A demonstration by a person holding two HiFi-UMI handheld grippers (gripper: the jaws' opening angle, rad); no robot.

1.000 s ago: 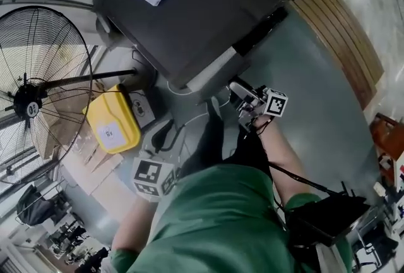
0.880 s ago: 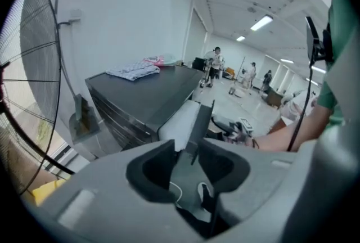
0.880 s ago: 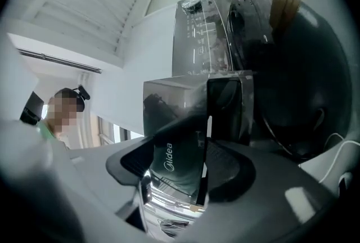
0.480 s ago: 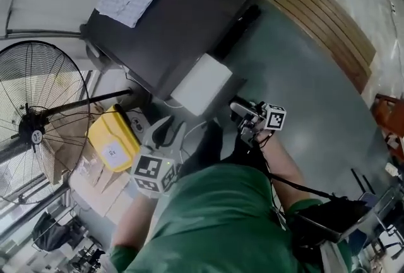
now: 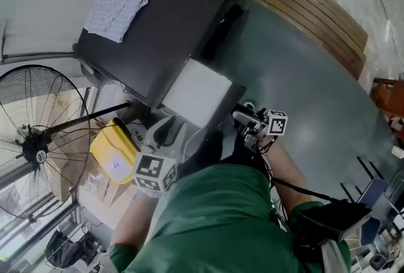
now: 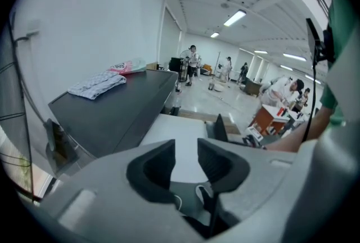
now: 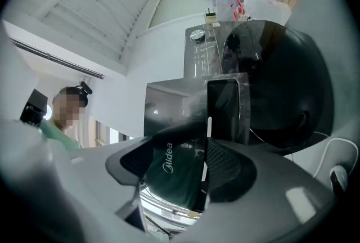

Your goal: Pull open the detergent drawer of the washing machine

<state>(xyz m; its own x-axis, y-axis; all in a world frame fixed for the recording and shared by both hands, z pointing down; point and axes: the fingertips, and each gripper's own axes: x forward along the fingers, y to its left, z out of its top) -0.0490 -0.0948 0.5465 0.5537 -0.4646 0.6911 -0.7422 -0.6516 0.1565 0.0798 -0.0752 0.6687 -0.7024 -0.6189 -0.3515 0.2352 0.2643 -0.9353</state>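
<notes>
While the right gripper point(image 7: 183, 152) clamps its glossy dark front panel, the detergent drawer point(image 5: 196, 91) stands well out of the washing machine point(image 5: 183, 19).
Compared with a second ago, far more of the drawer's flat, matte white top shows beyond the machine's smooth black lid, and the right gripper has drawn back with it toward the person. The panel between its ribbed pads is thin and mirror-like, with a pale logo. The left gripper point(image 6: 185, 160) hovers just beside the drawer, its curved black pads apart on nothing. A crumpled checked cloth point(image 5: 115, 9) lies on the lid, with a round wire-cage fan point(image 5: 38, 151) and a yellow plastic container point(image 5: 113, 150) alongside.
</notes>
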